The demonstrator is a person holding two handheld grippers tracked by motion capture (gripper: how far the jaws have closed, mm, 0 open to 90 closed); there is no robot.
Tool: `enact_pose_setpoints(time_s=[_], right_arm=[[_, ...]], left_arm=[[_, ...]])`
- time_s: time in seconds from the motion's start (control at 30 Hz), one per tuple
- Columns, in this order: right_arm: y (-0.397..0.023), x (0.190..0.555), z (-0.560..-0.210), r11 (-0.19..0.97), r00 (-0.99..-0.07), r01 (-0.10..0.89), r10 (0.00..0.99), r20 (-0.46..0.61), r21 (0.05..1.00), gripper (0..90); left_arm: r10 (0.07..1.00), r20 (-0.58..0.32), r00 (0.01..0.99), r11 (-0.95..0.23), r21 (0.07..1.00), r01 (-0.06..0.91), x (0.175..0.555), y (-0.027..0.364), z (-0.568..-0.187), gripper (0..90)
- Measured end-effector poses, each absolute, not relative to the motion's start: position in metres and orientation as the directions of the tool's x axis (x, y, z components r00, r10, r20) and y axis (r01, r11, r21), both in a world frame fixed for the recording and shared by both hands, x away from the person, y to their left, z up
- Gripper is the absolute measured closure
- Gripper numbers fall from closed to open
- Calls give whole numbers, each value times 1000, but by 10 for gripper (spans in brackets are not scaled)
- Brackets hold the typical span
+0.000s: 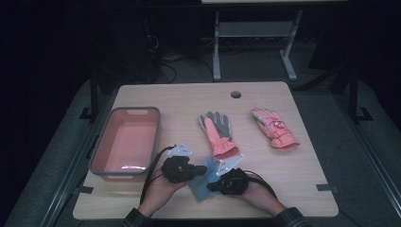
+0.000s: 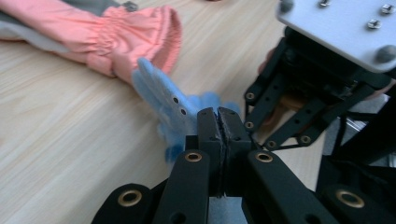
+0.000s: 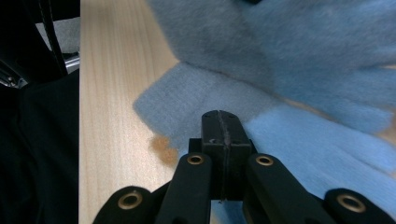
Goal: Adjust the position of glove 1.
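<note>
Blue fleece glove pinched by both grippers

High view: the soft blue fleece glove [image 1: 201, 185] lies at the wooden desk's [image 1: 302, 179] near edge, between left gripper [image 1: 198, 170] and right gripper [image 1: 213, 185], below a salmon-and-grey glove [image 1: 217, 132].

Left gripper view: jaws clamp the blue fabric [image 2: 175, 109].

Right gripper view: jaws pressed together on the fleece [image 3: 299, 140].

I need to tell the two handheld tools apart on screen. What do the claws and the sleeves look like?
Both look alike. The left claw and right claw have black bodies, and each carries a pale grey three-cornered plate with screws. The jaws are black linkage bars with brass-coloured pivot rings. Black cables trail toward the person. The cuffs look dark and checked.
</note>
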State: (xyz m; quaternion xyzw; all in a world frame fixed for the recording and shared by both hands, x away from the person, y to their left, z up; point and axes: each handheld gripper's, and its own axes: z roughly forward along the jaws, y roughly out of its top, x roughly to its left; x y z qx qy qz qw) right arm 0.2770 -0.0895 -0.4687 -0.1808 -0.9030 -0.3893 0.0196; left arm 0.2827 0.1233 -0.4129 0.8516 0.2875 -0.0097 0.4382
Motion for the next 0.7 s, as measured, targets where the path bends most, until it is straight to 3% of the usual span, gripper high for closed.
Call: enact_pose_setpoints(time_s=[0.47, 0.7], right_arm=[[-137, 269, -460, 596, -895, 419, 400, 199, 685, 900], [-132, 270, -466, 626, -903, 410, 381, 199, 663, 899]], left_arm=[[460, -247, 853, -458, 757, 466, 281, 123, -411, 887], [416, -240, 877, -494, 750, 440, 276, 114, -416, 886]])
